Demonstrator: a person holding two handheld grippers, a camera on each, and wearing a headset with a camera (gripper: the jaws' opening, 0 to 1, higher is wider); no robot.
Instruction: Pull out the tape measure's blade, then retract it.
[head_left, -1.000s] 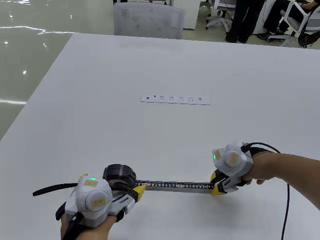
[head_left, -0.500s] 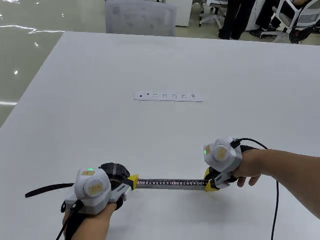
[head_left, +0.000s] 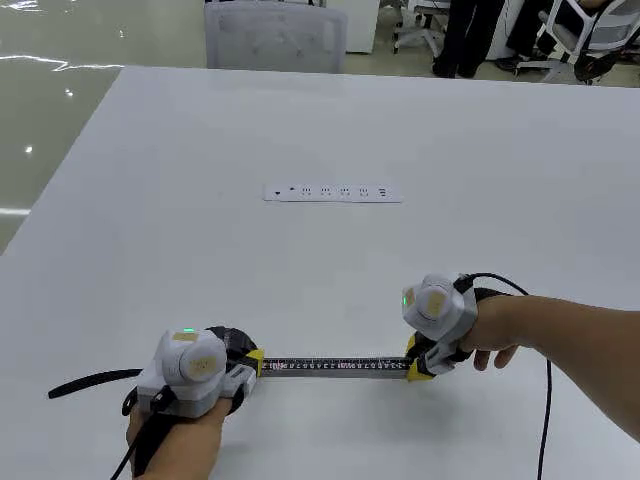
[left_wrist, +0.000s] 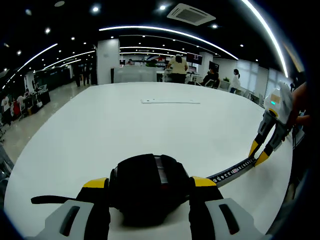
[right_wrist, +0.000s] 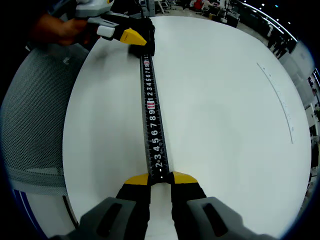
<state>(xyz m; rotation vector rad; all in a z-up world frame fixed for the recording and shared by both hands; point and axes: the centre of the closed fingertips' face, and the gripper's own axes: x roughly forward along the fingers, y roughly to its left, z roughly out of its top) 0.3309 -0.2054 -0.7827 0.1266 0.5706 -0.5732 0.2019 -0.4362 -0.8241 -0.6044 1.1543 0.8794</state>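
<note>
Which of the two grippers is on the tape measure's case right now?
The left gripper: its jaws clamp the black case. The right gripper pinches the free end of the pulled-out blade.

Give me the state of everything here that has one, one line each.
left gripper, shut on the case
right gripper, shut on the end of the blade
case, clamped by its sides
blade, pulled out, straight
strap, lying loose on the table
power strip, flat on the table, nothing plugged in
</note>
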